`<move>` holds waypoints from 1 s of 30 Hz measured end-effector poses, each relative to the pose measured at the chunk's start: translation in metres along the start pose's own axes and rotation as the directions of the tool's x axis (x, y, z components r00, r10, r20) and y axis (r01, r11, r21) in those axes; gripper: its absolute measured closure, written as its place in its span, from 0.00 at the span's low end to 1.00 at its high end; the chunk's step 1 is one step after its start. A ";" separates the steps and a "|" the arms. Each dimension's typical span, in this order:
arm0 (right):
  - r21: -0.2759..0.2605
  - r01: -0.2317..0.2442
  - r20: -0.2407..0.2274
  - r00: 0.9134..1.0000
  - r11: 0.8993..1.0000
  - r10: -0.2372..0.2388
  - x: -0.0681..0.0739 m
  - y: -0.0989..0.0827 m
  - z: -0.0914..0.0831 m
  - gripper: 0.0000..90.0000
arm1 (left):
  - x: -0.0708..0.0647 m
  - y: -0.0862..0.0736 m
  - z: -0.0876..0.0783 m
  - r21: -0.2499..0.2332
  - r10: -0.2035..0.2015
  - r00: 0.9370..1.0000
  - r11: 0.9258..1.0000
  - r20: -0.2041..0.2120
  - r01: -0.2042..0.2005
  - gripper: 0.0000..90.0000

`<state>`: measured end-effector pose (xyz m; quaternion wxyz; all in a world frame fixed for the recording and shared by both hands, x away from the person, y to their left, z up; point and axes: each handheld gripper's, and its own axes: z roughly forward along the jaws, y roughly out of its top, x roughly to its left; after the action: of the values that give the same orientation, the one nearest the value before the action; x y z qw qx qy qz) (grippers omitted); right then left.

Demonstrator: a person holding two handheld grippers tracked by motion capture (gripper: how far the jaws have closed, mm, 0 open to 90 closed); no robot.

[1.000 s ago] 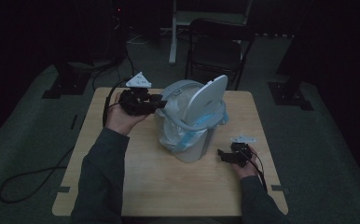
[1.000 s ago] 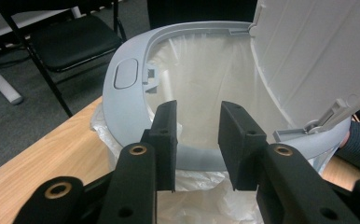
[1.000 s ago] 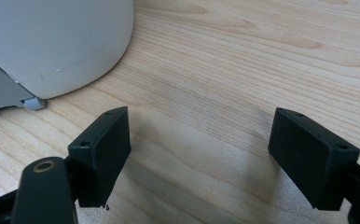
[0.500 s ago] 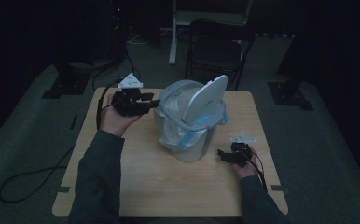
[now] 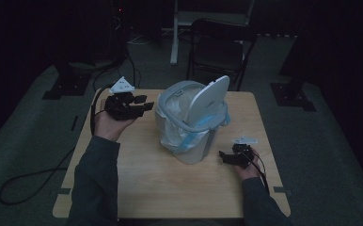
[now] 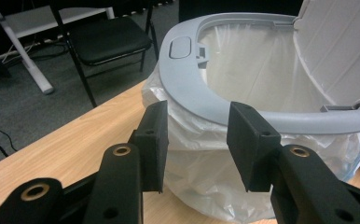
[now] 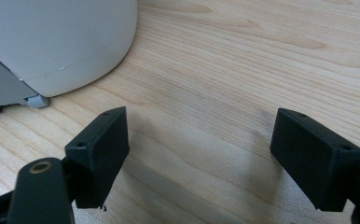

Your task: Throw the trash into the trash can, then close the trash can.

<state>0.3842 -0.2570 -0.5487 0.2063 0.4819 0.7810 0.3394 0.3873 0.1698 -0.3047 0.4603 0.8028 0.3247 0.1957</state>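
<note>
Bin (image 5: 192, 123) mid-tabletop (image 5: 146, 183), lid up. Left gripper (image 6: 197, 140) beside rim, jaws part-open, empty. Right gripper (image 7: 199, 158) near base, jaws wide.

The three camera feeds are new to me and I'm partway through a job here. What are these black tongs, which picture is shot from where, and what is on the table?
No robot arm is at work here. A person sits at the wooden table and holds a hand-held tool in each hand, each ending in two black jaws.

The wide picture comes from a fixed camera above, looking down and forward. The left tongs are raised beside the bin; the right tongs sit low near its base.

The other two pictures come from cameras riding on the tools, looking out along their jaws. From the left tongs you see the bin's grey rim just ahead. From the right tongs you see bare table and the bin's foot.

On the table stands one small grey bin, lined with a white plastic bag, its lid tipped up. Both tongs are open and hold nothing.
</note>
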 end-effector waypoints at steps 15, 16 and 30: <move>0.000 0.001 -0.002 1.000 1.000 -0.001 0.000 0.000 0.000 0.21 | 0.006 -0.025 0.006 0.017 -0.039 0.998 0.999 -0.053 0.040 0.61; 0.000 0.001 -0.002 1.000 1.000 -0.001 0.000 0.000 0.000 0.21 | 0.006 -0.027 0.007 0.018 -0.041 0.998 0.999 -0.055 0.042 0.62; 0.000 0.016 -0.024 1.000 1.000 -0.016 0.007 0.004 -0.012 0.56 | 0.009 -0.050 0.017 0.038 -0.070 0.995 0.997 -0.065 0.073 0.61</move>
<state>0.3757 -0.2540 -0.5379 0.1996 0.4717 0.7871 0.3436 0.3876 0.1840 -0.3563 0.4399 0.7931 0.3717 0.1981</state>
